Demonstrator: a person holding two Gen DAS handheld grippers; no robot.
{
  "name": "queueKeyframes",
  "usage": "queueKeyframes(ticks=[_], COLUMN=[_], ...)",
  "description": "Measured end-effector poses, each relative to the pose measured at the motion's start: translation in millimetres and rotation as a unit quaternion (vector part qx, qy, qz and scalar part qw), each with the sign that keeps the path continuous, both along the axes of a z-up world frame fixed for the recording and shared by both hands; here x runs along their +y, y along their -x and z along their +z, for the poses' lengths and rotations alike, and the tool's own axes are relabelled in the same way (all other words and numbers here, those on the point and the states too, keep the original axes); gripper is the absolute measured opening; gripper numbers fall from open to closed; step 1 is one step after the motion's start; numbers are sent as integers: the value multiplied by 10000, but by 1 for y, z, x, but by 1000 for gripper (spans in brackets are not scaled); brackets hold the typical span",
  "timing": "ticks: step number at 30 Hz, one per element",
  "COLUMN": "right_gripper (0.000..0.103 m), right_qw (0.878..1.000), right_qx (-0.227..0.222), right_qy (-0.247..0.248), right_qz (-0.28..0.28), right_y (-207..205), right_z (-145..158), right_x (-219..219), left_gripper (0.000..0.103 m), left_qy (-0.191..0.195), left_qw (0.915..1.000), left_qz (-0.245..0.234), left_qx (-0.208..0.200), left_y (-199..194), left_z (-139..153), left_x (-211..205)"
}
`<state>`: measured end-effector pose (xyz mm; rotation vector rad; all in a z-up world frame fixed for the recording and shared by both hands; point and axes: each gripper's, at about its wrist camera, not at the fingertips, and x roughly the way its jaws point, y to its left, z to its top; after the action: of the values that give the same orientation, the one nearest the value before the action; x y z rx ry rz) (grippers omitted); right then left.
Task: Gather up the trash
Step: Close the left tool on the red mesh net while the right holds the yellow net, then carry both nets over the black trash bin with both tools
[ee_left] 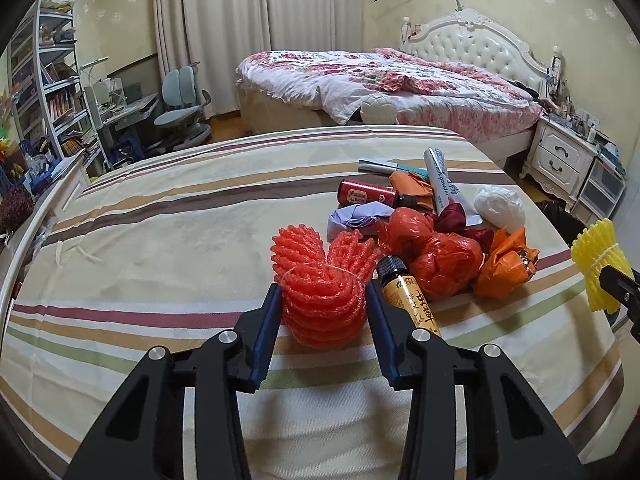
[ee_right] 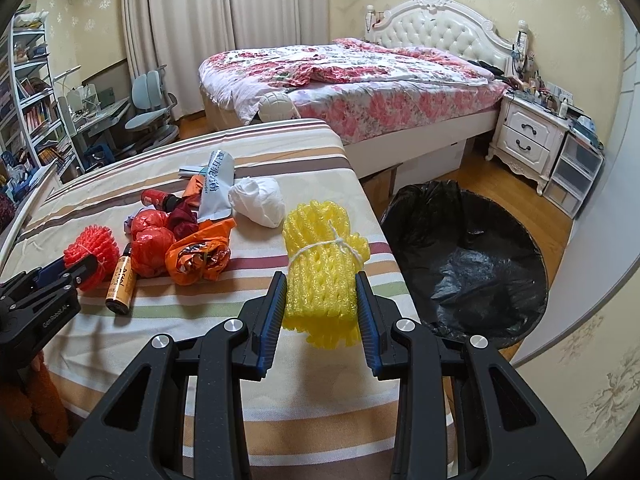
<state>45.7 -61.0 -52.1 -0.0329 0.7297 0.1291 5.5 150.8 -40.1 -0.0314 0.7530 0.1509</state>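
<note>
Fingers [ee_left: 276,312] pinch red foam net [ee_left: 320,300].

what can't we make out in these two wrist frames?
- Bin, right wrist view: its near rim is behind the right gripper and the yellow foam net it clamps.
- Amber bottle, left wrist view: lower end behind the left gripper, which grips the red foam net.
- Bottle label: too small to read.

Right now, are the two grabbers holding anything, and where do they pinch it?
Yes. The left gripper pinches the red foam net bundle by its lower sides; the right gripper pinches the yellow foam net bundle by its lower sides.
</note>
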Motion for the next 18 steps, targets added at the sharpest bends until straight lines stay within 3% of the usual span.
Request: queueKeyframes(ticks=[8, 18], right_gripper=[33, 33], right_qw=[9998, 9982], right_qx=[-128, -268], right_qy=[-44, -9], right_qz=[-133, -538], right_y=[1, -8], right_z=[5, 13], right_x=[-12, -50], left_gripper=[43, 43], left_qy=[137, 150], left_qw=[9987, 9938], left_qz=[-136, -812], left_qx=[-476, -751], left_y=[17, 0], left_z=[37, 57], left_x=[-9, -68])
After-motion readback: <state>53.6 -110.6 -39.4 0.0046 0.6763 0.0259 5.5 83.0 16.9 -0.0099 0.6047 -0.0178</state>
